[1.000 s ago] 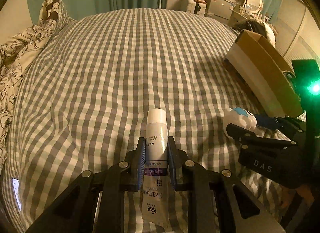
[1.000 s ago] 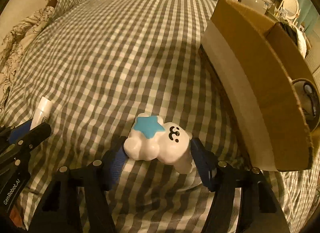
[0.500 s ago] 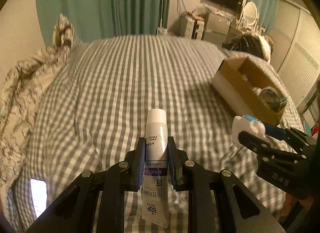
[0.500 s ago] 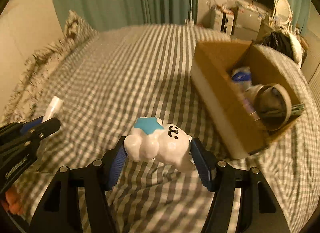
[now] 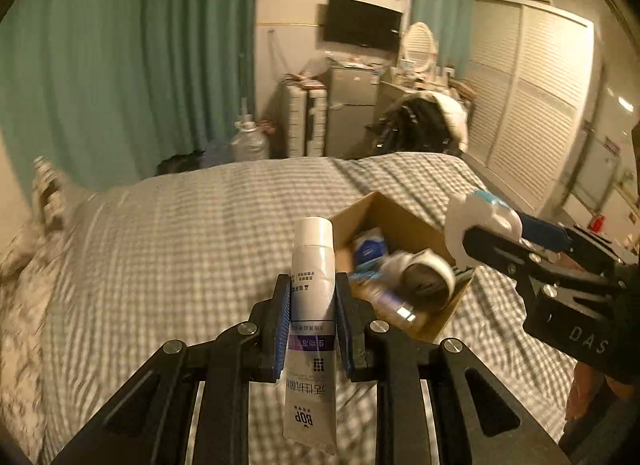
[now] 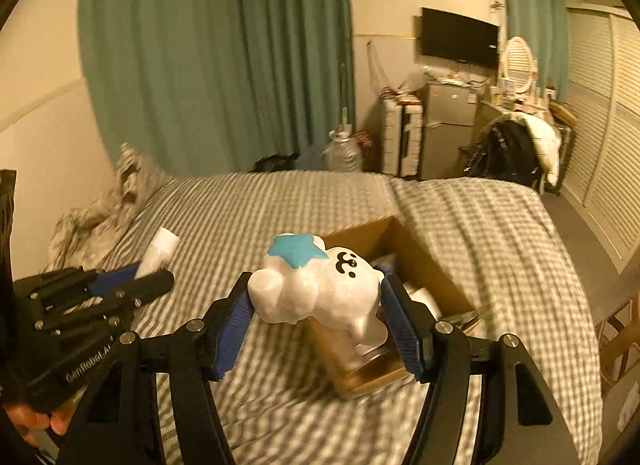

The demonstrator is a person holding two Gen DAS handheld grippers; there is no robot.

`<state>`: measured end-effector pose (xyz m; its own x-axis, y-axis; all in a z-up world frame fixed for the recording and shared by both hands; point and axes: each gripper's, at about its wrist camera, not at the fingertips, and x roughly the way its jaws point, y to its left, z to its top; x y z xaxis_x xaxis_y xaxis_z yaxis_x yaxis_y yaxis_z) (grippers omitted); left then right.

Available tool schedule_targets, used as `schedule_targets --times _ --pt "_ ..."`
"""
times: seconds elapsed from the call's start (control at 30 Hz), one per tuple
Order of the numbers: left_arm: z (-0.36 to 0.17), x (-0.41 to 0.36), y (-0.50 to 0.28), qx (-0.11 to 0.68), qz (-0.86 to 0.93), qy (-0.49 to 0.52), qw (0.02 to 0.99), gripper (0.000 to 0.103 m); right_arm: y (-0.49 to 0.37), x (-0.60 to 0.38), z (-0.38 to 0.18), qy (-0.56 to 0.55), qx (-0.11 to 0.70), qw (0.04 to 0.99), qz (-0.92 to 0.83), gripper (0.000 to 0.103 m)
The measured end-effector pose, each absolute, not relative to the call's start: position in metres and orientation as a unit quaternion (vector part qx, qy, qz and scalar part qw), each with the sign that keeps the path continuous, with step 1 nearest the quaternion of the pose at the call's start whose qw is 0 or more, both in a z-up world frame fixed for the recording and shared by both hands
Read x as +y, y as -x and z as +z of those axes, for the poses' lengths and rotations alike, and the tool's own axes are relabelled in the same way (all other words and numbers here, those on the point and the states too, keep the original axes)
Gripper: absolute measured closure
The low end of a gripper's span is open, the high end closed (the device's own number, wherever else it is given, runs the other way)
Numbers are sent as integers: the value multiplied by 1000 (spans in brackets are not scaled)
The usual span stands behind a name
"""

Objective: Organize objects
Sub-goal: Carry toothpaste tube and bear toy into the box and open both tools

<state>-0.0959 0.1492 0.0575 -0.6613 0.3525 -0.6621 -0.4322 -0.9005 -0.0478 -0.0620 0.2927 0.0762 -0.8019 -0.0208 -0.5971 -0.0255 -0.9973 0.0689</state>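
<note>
Tube [image 5: 311,305] (marked "BOP") gripped by left tongs [image 5: 311,313]; right tongs [image 6: 320,305] clamp toy [image 6: 320,285].

tube [image 5: 311,305] bottom end: "BOP", printed upside down from this view, right near the crimped edge
tube middle: a few lines of Chinese characters plus a purple band with more of them, too small and flipped for me to read
right claw [image 5: 480,225] body, seen from the left wrist view: "DAS", white letters on black, cut off at the frame edge
left claw [image 6: 154,271] body, seen from the right wrist view: "GenRobot.AI", white on black
white toy [image 6: 320,285]: only a little black smiley face and a blue star, no words
</note>
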Motion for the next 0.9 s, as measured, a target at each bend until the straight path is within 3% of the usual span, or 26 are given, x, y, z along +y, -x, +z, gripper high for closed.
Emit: schedule_targets --times 0.27,0.6,0.7,0.73,0.77,0.9 --pt "17 229 165 66 883 388 256 83 114 361 55 324 73 21 943 40" --pt "-33 265 213 72 863 420 271 80 170 394 5 346 124 6 930 39" --pt "-29 263 211 72 867 412 272 62 163 399 7 332 133 13 934 30" --pt "-25 260 209 74 870 407 267 48 160 399 10 328 132 18 935 29" --pt "-20 258 206 75 876 399 261 42 155 400 17 322 130 24 937 28" --pt "12 242 192 70 886 382 253 40 132 398 50 300 119 41 946 26"
